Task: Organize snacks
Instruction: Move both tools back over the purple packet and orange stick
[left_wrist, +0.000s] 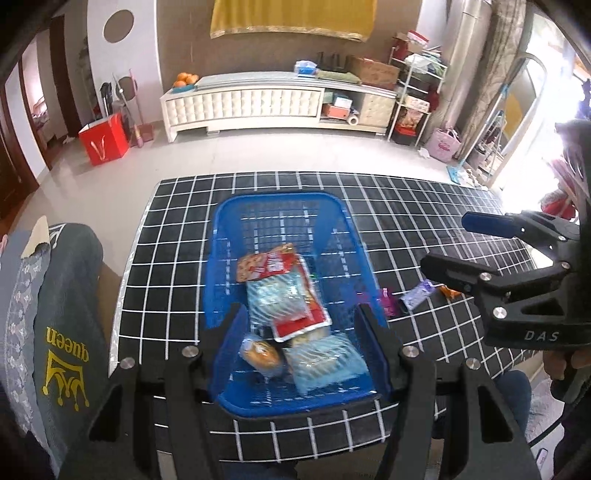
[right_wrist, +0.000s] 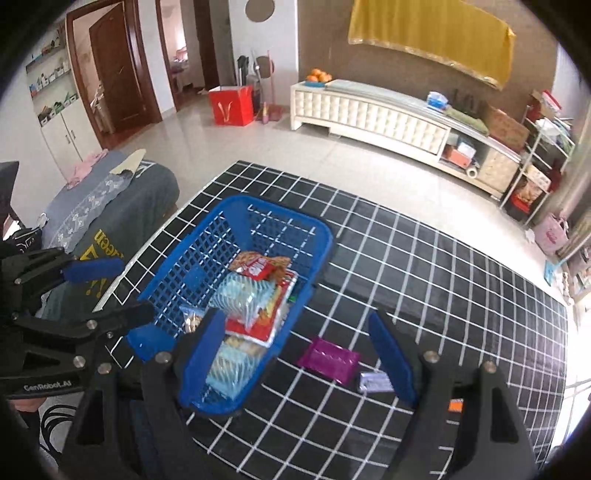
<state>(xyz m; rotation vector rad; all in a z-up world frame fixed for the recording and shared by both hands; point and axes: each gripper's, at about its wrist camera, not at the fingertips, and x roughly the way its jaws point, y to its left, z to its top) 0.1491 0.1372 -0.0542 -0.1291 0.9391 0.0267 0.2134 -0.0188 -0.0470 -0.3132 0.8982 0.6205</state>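
Nearest to me, my right gripper (right_wrist: 295, 354) hung spread wide and empty above the table, its blue pads (right_wrist: 391, 358) framing the loose snacks. My left gripper (left_wrist: 301, 332) was likewise released, holding nothing, its fingers straddling the near end of the blue basket (left_wrist: 221, 229).

Just beyond my right pads lay the purple packet (right_wrist: 328, 360) flat on the checked tablecloth (right_wrist: 443, 266), just beside the basket's right wall. A small silver-lilac packet (right_wrist: 375, 382) sat touching or nearly touching its corner, and an orange wrapper (right_wrist: 455, 406) lay a little further right, partly hidden behind my finger.

Inside the basket, several packs were already piled: pale blue wafer packs (left_wrist: 325, 363), a red-edged pouch (left_wrist: 303, 325), a small bun packet (left_wrist: 260, 354), and a red snack bag (left_wrist: 266, 267) at the far end.

I judged the purple packet the next pick. It lay flat and slippery-looking, so I reckoned I should tilt the pads down, pinch it across its short side without catching the silver one, then lift clear of the basket rim before letting go over the pile.
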